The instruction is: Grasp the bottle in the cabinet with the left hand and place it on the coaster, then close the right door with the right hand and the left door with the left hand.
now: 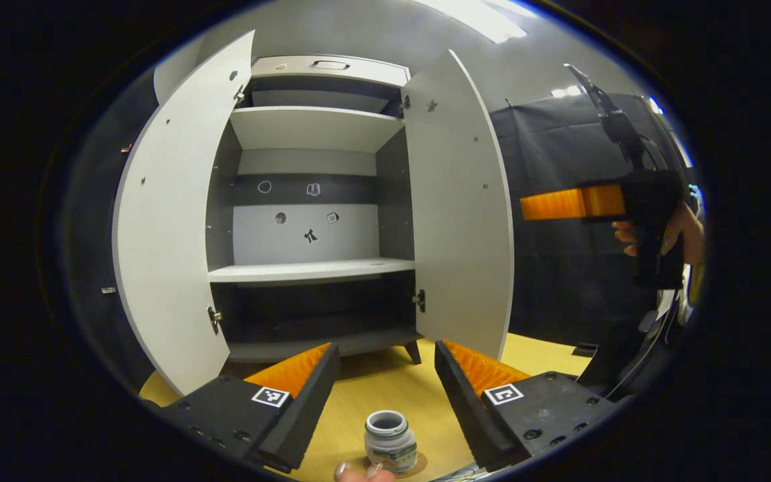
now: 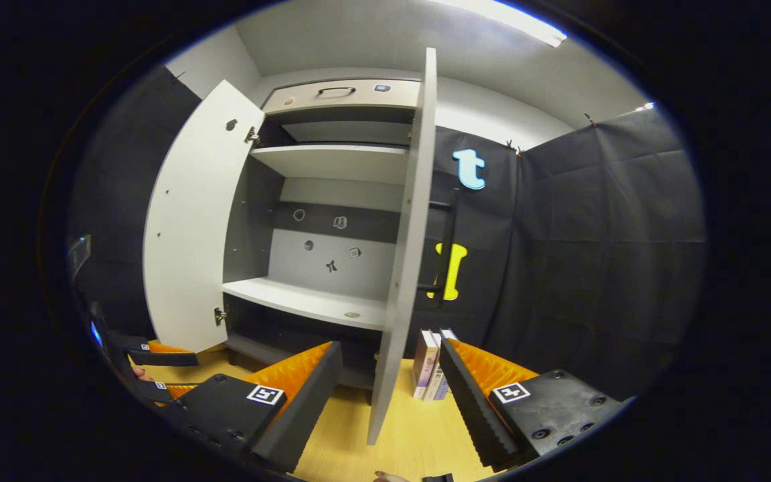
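The cabinet (image 1: pixel 312 201) has two doors, both wide open. Left of it swings the left door (image 1: pixel 171 221). In front of the cabinet one bottle (image 1: pixel 389 442) stands upright on one coaster (image 1: pixel 417 463), between the spread fingers of the left gripper (image 1: pixel 385 395) (nothing held). The right door (image 2: pixel 402 268) stands edge-on just ahead of the right gripper (image 2: pixel 389 395), also open and empty. That gripper is nearer, so it should push first.

A bright ceiling light (image 1: pixel 472 17) glares overhead; both views are sharp, with fisheye bending toward the edges.
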`<state>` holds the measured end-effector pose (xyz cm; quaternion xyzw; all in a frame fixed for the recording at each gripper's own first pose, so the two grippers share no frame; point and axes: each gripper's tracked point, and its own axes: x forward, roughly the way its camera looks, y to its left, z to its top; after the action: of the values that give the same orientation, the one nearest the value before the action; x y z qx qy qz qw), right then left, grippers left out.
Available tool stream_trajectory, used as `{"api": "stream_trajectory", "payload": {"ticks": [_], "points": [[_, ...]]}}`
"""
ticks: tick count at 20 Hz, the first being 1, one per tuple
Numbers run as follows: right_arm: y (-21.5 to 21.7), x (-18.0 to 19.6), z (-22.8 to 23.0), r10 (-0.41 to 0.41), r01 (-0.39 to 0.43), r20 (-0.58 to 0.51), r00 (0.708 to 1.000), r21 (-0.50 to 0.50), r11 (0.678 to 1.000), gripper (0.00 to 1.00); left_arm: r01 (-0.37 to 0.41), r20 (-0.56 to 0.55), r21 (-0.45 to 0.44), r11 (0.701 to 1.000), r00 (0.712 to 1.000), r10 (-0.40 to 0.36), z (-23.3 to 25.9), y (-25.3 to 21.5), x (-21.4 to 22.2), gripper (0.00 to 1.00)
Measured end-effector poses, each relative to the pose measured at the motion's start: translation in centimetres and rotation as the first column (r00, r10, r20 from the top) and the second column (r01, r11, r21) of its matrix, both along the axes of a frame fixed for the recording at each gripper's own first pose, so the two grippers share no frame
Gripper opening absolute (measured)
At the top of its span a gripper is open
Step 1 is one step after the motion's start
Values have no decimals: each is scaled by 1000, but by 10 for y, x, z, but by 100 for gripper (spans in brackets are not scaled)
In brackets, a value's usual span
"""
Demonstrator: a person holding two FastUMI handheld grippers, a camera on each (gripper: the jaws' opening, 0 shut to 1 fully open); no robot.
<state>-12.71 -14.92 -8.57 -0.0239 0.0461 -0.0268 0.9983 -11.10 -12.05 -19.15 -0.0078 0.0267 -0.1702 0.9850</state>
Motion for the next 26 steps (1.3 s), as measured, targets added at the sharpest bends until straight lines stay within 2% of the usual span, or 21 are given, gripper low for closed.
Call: {"api": "stream_trajectory", "payload": {"ticks": [3,6,9,11,12,15,20,26], "points": [[-47,21,17,-145,144,40,989,31,989,97,10,17,-2,1000,1000,-10,42,3,2,90],[-67,37,21,-188,181,53,981,109,977,97,-30,29,17,999,999,29,73,23,1,90],[-62,51,19,-168,160,51,984,141,977,99,-99,31,25,995,995,98,94,54,-7,91],[-43,55,23,-119,108,62,991,161,981,98,-148,26,13,989,989,147,104,78,-17,92],[-43,54,20,-125,116,61,990,141,983,97,-180,22,6,984,983,180,108,93,-23,92],[-38,57,22,-120,114,60,991,93,989,94,-289,-4,-25,957,957,289,110,142,-42,92],[-9,60,21,-100,93,49,994,121,988,93,-432,-27,-58,900,902,431,113,220,-59,92],[68,83,18,5,-13,53,999,158,987,95,-496,-58,-60,866,868,493,104,270,-61,92]]}}
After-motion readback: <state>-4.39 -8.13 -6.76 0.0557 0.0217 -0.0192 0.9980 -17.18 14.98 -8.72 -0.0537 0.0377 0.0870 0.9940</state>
